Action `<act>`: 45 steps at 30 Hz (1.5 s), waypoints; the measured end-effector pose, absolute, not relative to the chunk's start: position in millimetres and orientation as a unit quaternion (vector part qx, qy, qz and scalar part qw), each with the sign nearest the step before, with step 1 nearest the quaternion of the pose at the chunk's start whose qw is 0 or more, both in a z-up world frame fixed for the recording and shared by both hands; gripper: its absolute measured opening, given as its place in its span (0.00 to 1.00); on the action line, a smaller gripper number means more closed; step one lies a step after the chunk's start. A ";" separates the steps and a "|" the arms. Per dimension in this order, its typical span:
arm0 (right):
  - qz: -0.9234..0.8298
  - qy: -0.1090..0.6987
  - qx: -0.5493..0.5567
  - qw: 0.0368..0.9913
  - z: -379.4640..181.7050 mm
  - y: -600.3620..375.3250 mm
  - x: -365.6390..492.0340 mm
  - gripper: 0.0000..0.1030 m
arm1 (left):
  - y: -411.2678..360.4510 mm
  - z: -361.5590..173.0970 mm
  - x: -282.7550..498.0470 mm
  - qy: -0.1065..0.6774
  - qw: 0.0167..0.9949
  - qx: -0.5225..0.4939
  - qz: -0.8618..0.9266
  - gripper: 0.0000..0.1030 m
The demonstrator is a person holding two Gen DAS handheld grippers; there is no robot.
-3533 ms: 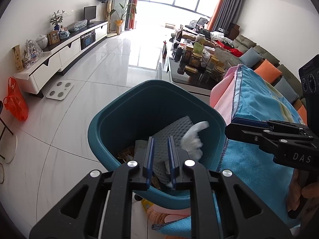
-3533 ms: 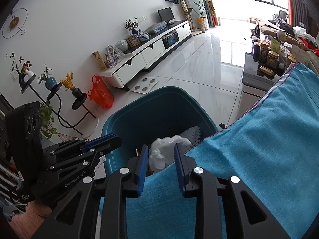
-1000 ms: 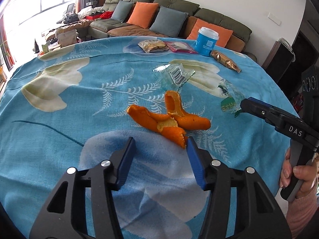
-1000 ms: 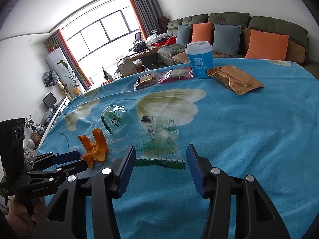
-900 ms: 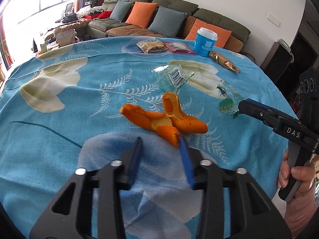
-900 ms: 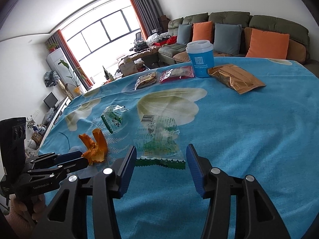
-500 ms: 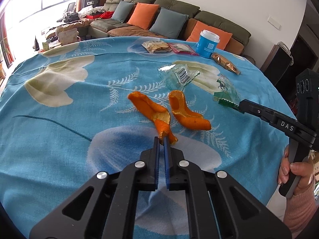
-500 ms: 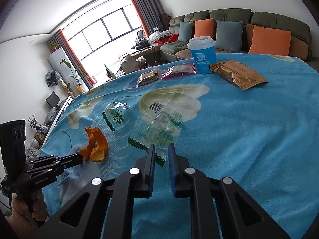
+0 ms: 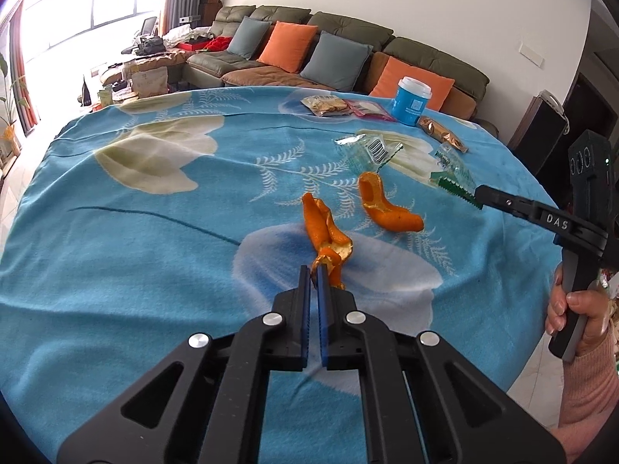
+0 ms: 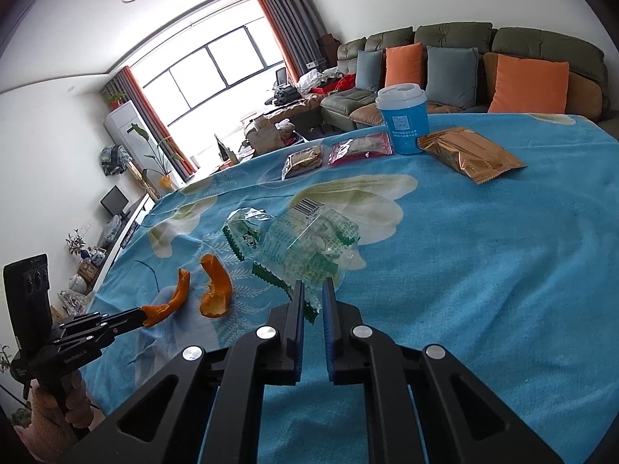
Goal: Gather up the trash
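My left gripper (image 9: 314, 275) is shut on the near end of an orange peel (image 9: 323, 228), lifted a little off the blue flowered tablecloth (image 9: 135, 239); it also shows in the right wrist view (image 10: 170, 303). A second orange peel (image 9: 381, 205) lies on the cloth to its right. My right gripper (image 10: 312, 290) is shut on the edge of a clear green-printed wrapper (image 10: 309, 247), raised off the cloth. Another clear wrapper (image 10: 243, 228) lies beyond it.
At the far side stand a blue paper cup (image 10: 404, 123), a gold packet (image 10: 468, 156), a red packet (image 10: 361, 149) and a snack bag (image 10: 303, 160). A sofa with orange and grey cushions (image 9: 294, 50) is behind the table. The table edge drops off at the right (image 9: 541, 340).
Both grippers came from the teal bin to the table, open, then shut: the left on the orange peel, the right on the clear wrapper. Both items have since lifted slightly.
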State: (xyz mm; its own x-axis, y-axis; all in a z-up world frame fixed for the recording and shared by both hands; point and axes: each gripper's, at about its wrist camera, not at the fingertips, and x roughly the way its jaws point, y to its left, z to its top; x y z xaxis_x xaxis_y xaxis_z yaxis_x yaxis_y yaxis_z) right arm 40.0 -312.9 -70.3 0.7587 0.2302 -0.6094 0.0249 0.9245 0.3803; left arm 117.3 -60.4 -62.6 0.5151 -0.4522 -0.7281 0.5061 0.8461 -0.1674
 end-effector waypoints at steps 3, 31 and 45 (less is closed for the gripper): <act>0.065 0.335 0.186 0.921 -65.5 -309.2 37.1 0.08 | -50.6 -61.2 111.0 0.403 0.873 0.033 -0.271 0.04; 0.161 0.328 0.159 0.917 -47.2 -235.7 46.4 0.07 | -28.1 -64.6 94.0 0.393 0.871 0.015 -0.295 0.03; 0.208 0.336 0.140 0.908 -46.1 -193.8 57.4 0.08 | 24.8 -39.7 70.0 0.366 0.887 0.017 -0.280 0.26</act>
